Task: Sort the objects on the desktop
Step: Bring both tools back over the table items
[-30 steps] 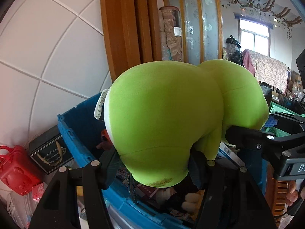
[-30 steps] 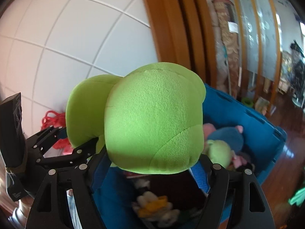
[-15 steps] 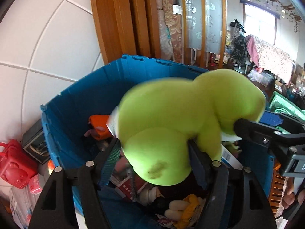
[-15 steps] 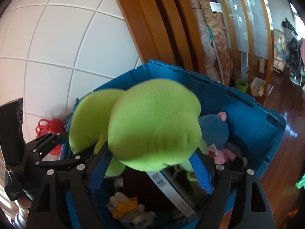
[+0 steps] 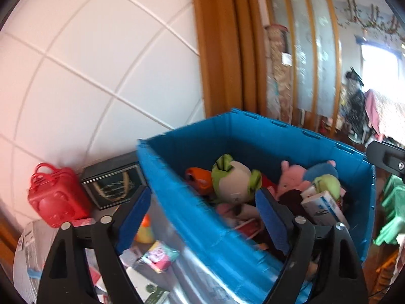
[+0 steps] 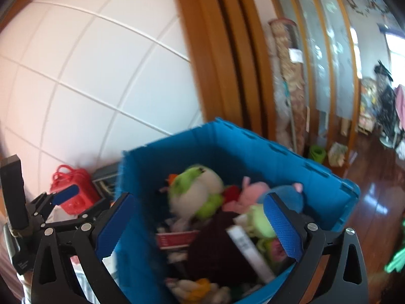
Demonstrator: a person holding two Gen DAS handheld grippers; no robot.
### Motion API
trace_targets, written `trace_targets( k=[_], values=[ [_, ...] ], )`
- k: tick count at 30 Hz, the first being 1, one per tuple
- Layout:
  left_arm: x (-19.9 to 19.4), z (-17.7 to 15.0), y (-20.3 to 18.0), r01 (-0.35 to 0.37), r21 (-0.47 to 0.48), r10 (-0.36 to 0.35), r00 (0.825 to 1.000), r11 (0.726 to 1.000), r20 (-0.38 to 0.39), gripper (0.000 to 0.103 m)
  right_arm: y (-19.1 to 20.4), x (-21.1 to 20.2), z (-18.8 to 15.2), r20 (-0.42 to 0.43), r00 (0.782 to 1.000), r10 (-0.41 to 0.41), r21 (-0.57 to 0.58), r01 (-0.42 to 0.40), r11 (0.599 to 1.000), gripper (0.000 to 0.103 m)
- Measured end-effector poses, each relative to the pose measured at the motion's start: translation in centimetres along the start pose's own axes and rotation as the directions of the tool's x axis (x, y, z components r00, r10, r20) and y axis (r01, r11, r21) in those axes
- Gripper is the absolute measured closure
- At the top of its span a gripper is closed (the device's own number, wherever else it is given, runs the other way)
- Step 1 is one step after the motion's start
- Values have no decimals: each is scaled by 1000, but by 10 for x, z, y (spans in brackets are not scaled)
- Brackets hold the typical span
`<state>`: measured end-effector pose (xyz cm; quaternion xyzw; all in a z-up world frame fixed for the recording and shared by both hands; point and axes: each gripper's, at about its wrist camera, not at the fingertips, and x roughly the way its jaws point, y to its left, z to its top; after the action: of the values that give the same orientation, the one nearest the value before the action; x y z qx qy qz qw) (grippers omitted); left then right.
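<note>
The green and white plush toy lies in the blue crate, on top of the other toys. My left gripper hovers over the crate's near left wall, its jaws opening with nothing held between the blue pads. My right gripper hangs above the crate's near side, its jaws also opening, and they are bare. In the right wrist view the left gripper shows at the far left, outside the crate.
The crate also holds a pink pig plush, an orange toy and a white box. A red bag and a dark box stand left of it by the tiled wall. A clear bin lies below.
Both grippers have let go of the green plush, which dropped into the blue crate. Both have opened wide and drawn back; the left one has swung to the left.
</note>
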<state>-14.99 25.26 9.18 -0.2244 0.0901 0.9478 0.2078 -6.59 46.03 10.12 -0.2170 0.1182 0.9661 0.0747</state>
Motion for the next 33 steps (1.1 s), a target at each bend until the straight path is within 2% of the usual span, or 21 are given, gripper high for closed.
trace_targets(
  k=[2, 6, 11, 13, 17, 20, 23, 26, 29, 33],
  values=[
    [-13, -9, 28, -36, -30, 37, 999, 999, 21, 2, 21, -5, -2, 8, 999, 41, -19, -41, 999, 0],
    [-33, -37, 85, -119, -66, 120, 993, 991, 15, 1, 69, -10, -10, 16, 992, 124, -71, -123, 990, 0],
    [-43, -87, 166, -226, -155, 217, 973, 962, -76, 1, 128, 0, -25, -19, 975, 222, -119, -223, 968, 0],
    [-45, -110, 197, -293, -185, 273, 954, 938, -127, 1, 145, 7, -30, -41, 967, 252, -129, -256, 958, 0],
    [-46, -163, 258, -425, -233, 367, 895, 875, -255, 1, 185, 29, -52, -100, 950, 295, -164, -308, 937, 0],
    [-48, -204, 299, -481, -268, 385, 857, 835, -342, 1, 213, 50, -73, -151, 943, 295, -210, -322, 923, 0],
    [-50, -239, 327, -517, -293, 386, 829, 804, -405, 1, 231, 83, -102, -228, 933, 279, -228, -330, 916, 0],
    [-46, -269, 342, -521, -300, 364, 817, 799, -447, 1, 242, 120, -134, -332, 904, 268, -199, -345, 917, 0],
    [-34, -285, 350, -515, -289, 346, 808, 807, -476, 1, 248, 155, -165, -421, 874, 243, -182, -343, 922, 0],
    [-7, -291, 354, -474, -267, 304, 816, 839, -492, 1, 252, 200, -201, -526, 827, 198, -166, -328, 930, 0]
  ],
)
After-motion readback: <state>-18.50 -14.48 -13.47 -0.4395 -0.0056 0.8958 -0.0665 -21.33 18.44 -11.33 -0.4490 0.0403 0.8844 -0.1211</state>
